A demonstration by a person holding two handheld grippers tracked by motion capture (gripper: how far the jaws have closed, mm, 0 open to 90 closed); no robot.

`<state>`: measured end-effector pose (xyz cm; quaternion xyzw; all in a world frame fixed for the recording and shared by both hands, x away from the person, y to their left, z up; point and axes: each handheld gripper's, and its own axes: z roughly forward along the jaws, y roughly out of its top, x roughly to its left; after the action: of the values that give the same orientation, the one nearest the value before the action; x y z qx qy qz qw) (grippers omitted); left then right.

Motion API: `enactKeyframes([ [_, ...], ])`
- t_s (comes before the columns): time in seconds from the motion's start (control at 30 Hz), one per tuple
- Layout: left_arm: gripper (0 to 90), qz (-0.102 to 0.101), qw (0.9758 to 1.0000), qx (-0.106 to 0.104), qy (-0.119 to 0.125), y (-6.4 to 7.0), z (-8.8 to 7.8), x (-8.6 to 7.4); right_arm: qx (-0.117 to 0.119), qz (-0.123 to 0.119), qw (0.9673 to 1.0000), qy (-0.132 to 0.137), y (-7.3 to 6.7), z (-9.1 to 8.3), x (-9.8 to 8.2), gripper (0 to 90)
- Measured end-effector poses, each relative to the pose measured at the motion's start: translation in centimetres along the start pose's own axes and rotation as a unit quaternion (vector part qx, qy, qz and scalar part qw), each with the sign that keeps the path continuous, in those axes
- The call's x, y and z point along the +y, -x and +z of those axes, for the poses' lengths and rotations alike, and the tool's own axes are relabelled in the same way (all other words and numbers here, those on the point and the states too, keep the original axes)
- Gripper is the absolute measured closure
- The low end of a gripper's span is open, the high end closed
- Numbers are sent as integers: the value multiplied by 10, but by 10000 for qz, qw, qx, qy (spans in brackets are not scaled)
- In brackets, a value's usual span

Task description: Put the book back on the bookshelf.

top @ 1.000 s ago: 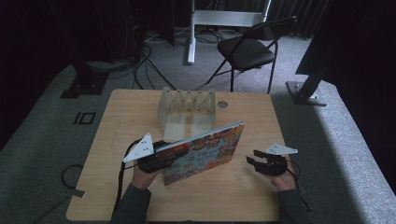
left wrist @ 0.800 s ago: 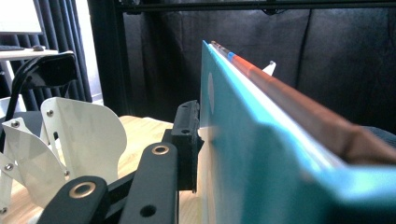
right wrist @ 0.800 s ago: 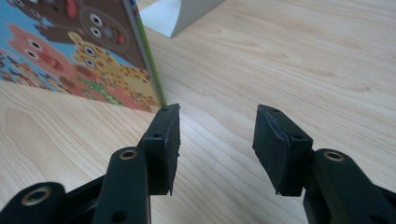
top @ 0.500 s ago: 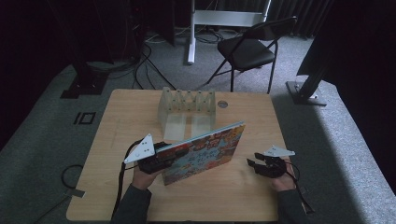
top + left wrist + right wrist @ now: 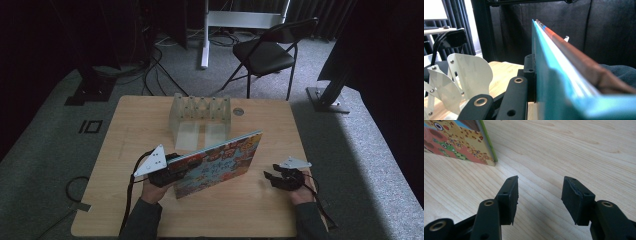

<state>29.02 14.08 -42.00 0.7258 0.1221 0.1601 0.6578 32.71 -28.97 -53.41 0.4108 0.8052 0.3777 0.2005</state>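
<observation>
A picture book (image 5: 220,160) with a bright cartoon cover stands on edge, tilted, near the middle of the wooden table (image 5: 130,125). My left gripper (image 5: 177,165) is shut on its left end, and its jaws have just been closing on it. In the left gripper view the book's teal cover (image 5: 554,62) runs away from me, pressed against the left pad (image 5: 530,72); the other jaw is hidden behind it. My right gripper (image 5: 268,177) rests low to the book's right, open, its jaws just opening with bare wood between the fingertips (image 5: 510,195). The book's corner (image 5: 461,142) lies apart from it.
A clear slotted rack (image 5: 200,112) stands at the table's far side behind the book; its white dividers (image 5: 466,75) are left of my left jaw. A small round disc (image 5: 238,112) lies beside the rack. A folding chair (image 5: 265,50) stands beyond the table.
The right gripper has edged slightly toward the near edge of the table. The book and the left gripper stay where they were.
</observation>
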Motion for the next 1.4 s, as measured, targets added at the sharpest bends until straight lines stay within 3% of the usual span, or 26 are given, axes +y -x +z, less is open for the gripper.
enactKeyframes([
  [0.6,802,45,9999,103,19,5,0,0,-109,-76,9998,-173,-1,9,-2,407],
  [1.4,805,101,9996,262,-24,13,-1,1,-112,128,9996,-210,4,14,-10,330],
])
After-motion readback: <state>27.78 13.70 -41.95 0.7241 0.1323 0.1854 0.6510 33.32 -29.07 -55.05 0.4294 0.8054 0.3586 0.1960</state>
